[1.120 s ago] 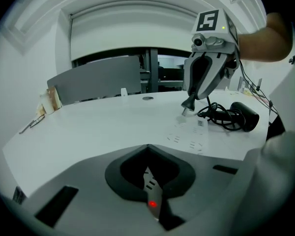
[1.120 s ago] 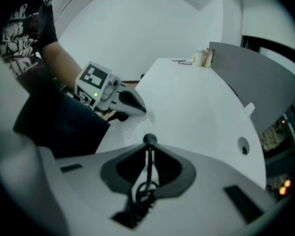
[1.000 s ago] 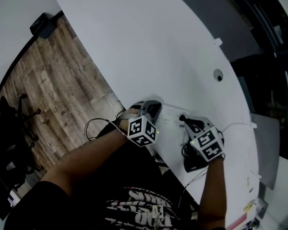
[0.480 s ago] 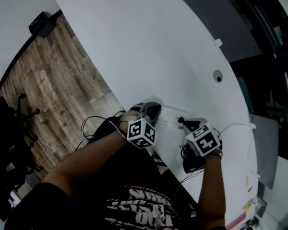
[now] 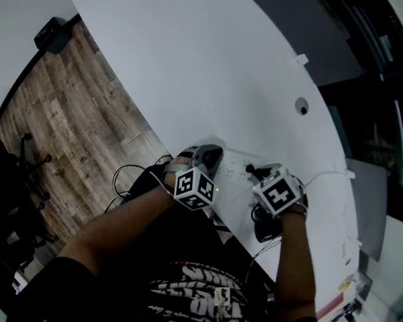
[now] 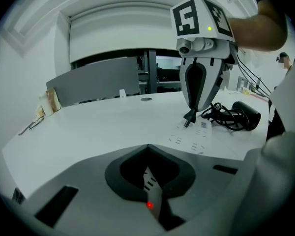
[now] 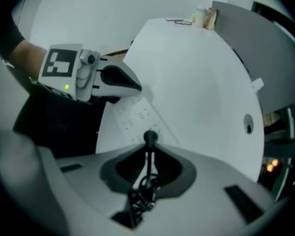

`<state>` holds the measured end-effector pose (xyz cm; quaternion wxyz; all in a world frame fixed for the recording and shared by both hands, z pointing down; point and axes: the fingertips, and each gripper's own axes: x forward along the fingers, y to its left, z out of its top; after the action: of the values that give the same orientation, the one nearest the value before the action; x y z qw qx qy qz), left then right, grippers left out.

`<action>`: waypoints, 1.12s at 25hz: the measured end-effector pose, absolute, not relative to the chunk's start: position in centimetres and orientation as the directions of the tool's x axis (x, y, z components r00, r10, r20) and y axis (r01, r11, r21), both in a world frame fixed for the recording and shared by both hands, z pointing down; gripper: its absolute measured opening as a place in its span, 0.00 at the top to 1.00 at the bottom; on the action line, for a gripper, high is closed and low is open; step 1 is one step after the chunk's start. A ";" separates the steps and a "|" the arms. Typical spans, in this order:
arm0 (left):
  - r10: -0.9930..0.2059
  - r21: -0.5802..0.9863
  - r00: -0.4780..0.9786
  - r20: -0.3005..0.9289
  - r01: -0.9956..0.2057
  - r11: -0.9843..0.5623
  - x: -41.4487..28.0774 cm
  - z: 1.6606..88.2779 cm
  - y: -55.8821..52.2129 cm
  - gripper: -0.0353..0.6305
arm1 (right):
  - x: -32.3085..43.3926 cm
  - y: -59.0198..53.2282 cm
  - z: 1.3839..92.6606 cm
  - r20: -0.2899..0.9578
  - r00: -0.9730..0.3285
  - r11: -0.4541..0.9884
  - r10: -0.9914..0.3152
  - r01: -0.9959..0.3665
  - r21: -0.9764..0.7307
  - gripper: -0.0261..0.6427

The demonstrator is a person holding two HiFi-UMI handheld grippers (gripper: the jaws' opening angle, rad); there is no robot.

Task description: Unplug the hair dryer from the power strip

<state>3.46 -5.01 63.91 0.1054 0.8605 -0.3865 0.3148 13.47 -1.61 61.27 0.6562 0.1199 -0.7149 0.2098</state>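
Two hand-held grippers meet over a white power strip that lies flat near the front edge of the white counter.

Left gripper: tilted down onto the strip's near end. Its fingers are drawn close on that end, and a narrow slice of the strip with a lit red light shows between them.

Right gripper: pointing straight down over the strip's middle, its fingers pinching the black plug of the hair dryer.

Plug: tilted a little, its lower tip at the strip's top face. Whether the prongs sit in a socket cannot be told.

Cord: black, running back from the plug between the right fingers and lying in a loose tangle on the counter just beside the strip.

Hair dryer: black, lying on the counter on the far side of the tangle from the strip, near the counter's front edge.

Socket slots: in rows along the strip between the two grippers.

Background: a round hole in the counter well beyond the strip, and a wood floor to the left of the counter.
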 end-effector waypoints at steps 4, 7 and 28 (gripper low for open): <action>-0.601 -0.054 0.508 0.617 -0.734 -0.677 3.4 63.8 -5.1 0.91 | 13.2 -1.6 61.3 0.989 -0.130 0.874 0.074 -0.469 -0.128 0.85; -0.592 -0.035 0.518 0.618 -0.734 -0.678 3.5 63.9 -5.0 0.91 | 13.0 -2.0 61.6 0.988 -0.144 0.862 0.047 -0.495 -0.113 0.84; -0.550 0.014 0.503 0.666 -0.746 -0.665 3.1 64.1 -5.4 0.91 | 11.9 -4.6 62.7 0.969 0.124 0.888 0.213 -0.437 -0.139 0.81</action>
<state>3.15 -5.45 64.10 0.1517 0.8535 -0.3798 0.3229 11.90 -4.64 62.66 0.7443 0.0899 -0.6247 0.2183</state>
